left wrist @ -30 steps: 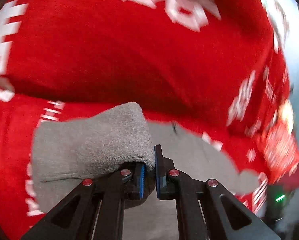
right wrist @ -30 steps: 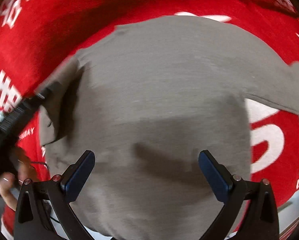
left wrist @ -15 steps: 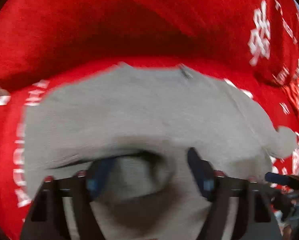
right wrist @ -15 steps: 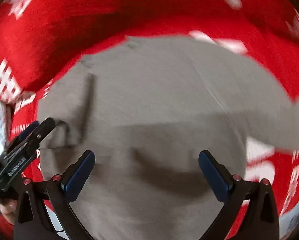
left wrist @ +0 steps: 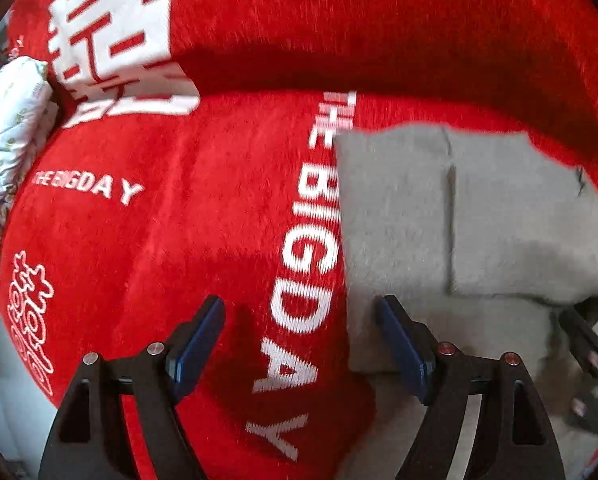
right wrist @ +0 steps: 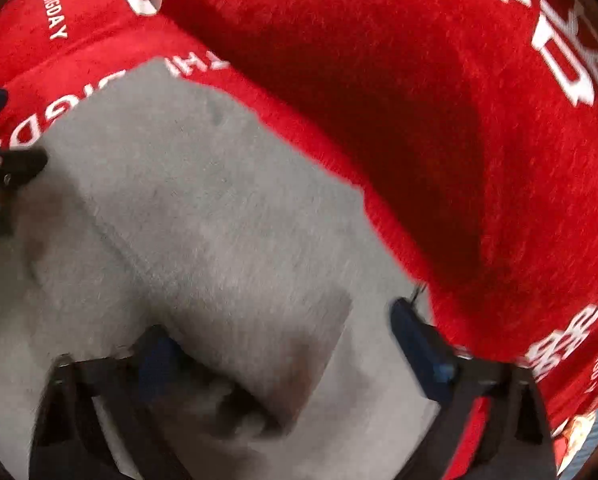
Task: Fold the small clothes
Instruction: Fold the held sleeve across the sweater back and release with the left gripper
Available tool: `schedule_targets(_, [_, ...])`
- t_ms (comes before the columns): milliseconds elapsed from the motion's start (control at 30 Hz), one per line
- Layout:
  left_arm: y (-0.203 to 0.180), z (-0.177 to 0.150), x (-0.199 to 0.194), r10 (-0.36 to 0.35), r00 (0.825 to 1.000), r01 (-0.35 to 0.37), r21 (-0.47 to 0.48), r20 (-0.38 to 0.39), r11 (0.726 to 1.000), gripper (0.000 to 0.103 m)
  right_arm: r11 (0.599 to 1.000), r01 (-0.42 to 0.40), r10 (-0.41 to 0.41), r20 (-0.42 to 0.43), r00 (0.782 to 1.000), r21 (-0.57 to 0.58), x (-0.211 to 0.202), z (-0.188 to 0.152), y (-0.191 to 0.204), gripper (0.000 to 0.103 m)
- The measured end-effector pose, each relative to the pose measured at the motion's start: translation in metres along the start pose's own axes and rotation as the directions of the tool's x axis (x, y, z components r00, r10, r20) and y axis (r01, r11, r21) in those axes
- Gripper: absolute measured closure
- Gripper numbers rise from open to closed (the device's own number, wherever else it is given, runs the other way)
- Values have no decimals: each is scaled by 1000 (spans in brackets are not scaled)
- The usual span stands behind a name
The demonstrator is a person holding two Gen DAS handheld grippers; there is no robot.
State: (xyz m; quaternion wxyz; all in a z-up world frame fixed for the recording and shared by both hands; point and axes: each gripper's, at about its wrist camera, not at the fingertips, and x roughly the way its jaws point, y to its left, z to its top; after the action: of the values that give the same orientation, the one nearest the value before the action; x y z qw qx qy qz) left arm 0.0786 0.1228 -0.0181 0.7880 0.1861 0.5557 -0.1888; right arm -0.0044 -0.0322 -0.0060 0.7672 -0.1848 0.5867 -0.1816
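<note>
1. Fingers of the left gripper (left wrist: 301, 344) gape wide, having released the grey knitted garment (left wrist: 479, 224) pinched a second ago.
2. That fold looks laid; garment lies centre-right on the red printed blanket (left wrist: 179, 240).
3. Right view alone shows the right gripper (right wrist: 287, 354) spread wide, straddling a folded flap; the white floral pillow (left wrist: 7, 128) appears only at the left view's upper left.

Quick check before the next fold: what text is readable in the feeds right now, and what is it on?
"THE BIG DAY": large white letters on the red blanket, beside the grey garment.
"THE BIG DAY": smaller print, same blanket.
Large white Chinese characters: blanket, cut off, not readable.
Right wrist view's white print: too blurred.
</note>
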Motion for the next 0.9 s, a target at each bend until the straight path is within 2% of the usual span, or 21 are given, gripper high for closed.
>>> schedule_targets(33, [0,-3,-2,-3,1000,3,-4,20,1000,23,996,-42,42,0,999,73,-3,-1,-14,93])
schedule_targets(67, [-1,-4,-2,-1,1000,1,-2,22,1000,23,973,-106,105,17,994,204,-8,-7,-36,92])
schedule_targets(100, [-3,-3,-2,3,1000,-3,-1,23,1000,23,923,-175,170,46,984,342,-10,-16,-60,92])
schedule_targets(133, [-2,-3,0,4,1000,-4,-2,23,1000,23,855,-231,220,79,972,464,-11,-29,-82,92])
schedule_targets(200, [-2,-6,-1,1,1000,-1,-4,22,1000,23,633,-328,309,160,938,702,-5,-68,-124,92])
schedule_targets(233, [-8,-2,-1,0,1000,0,-2,21,1000,23,501,-361,348,199,916,786,0,-93,-136,90])
schedule_targets(267, [-8,1,2,-2,1000,2,-1,19,1000,23,353,-382,391,236,890,854,11,-118,-146,88])
schedule_targets(300, [-9,4,5,-3,1000,3,2,18,1000,23,225,-376,418,260,870,899,22,-143,-151,88])
schedule_targets(367, [-7,6,7,-5,1000,5,7,18,1000,23,22,-354,452,307,838,935,37,-185,-155,82])
schedule_targets(433, [-6,9,10,-3,1000,3,14,18,1000,23,-116,-340,465,354,811,933,42,-217,-155,73])
schedule_targets(467, [-6,10,11,-3,1000,3,18,18,1000,23,-177,-361,457,401,794,916,40,-228,-155,64])
schedule_targets(500, [-6,10,11,-5,1000,4,21,18,1000,23,-204,-369,451,421,787,907,38,-233,-156,58])
schedule_targets(567, [-6,12,12,-6,1000,6,29,14,1000,23,-211,-385,434,438,787,899,31,-235,-161,34])
schedule_targets(633, [-6,16,11,-2,1000,2,33,1,999,23,-202,-385,428,435,792,900,30,-229,-166,32])
schedule_targets(700, [-6,21,8,1,1000,-1,30,2,1000,23,-212,-366,438,423,793,906,36,-221,-172,32])
schedule_targets(733, [-6,24,5,-2,1000,2,27,10,1000,23,-214,-352,447,412,794,911,38,-219,-172,47])
schedule_targets(767, [-7,28,4,-9,1000,8,25,16,1000,23,-204,-338,458,395,797,919,43,-213,-175,89])
schedule_targets(800, [-8,32,3,-13,1000,13,26,19,1000,23,-184,-334,465,381,799,924,49,-207,-175,95])
schedule_targets(867, [-15,39,3,-13,1000,13,41,22,999,23,-115,-328,464,343,817,938,44,-201,-175,95])
schedule_targets(900, [-19,41,4,-12,1000,11,53,23,999,23,-66,-323,462,315,829,944,39,-200,-175,95])
